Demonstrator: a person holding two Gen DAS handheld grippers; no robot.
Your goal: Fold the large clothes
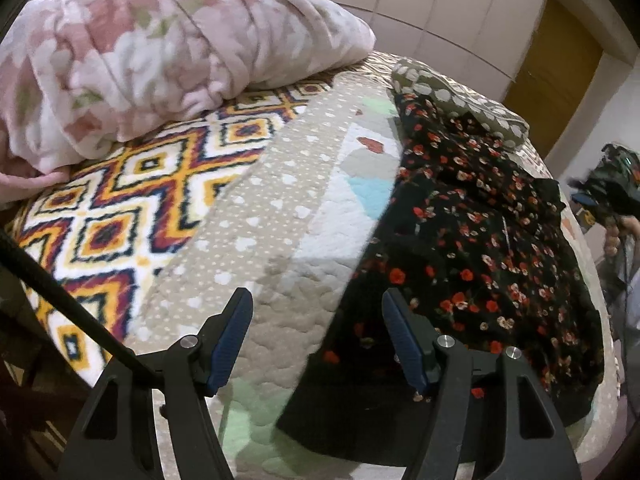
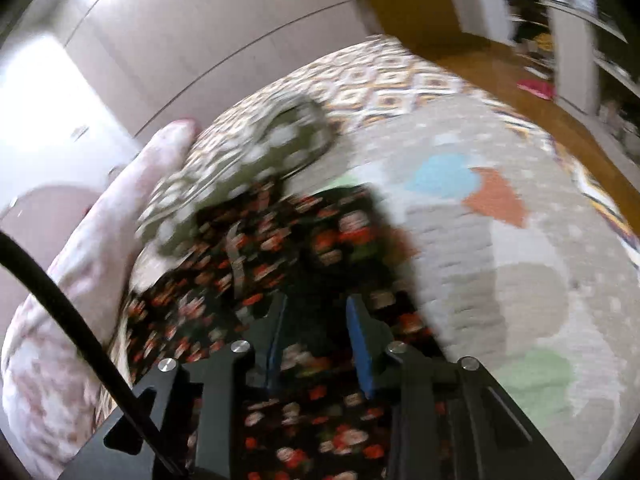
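Note:
A black garment with small red flowers (image 1: pixel 472 248) lies spread on the quilted bed cover (image 1: pixel 288 216), at the right of the left wrist view. My left gripper (image 1: pixel 316 312) is open and empty, above the garment's left edge near its lower corner. In the blurred right wrist view the same garment (image 2: pixel 288 248) fills the lower middle. My right gripper (image 2: pixel 316 316) hovers low over it with its jaws apart; no cloth shows between them. The right gripper also shows far right in the left wrist view (image 1: pixel 608 192).
A pink floral blanket (image 1: pixel 152 48) is heaped at the back left. A grey cloth with white dots (image 1: pixel 452 96) lies beyond the garment, also in the right wrist view (image 2: pixel 248 160). A patterned rug-like cover (image 1: pixel 132 192) lies on the left. Wardrobe doors (image 1: pixel 420 4) stand behind.

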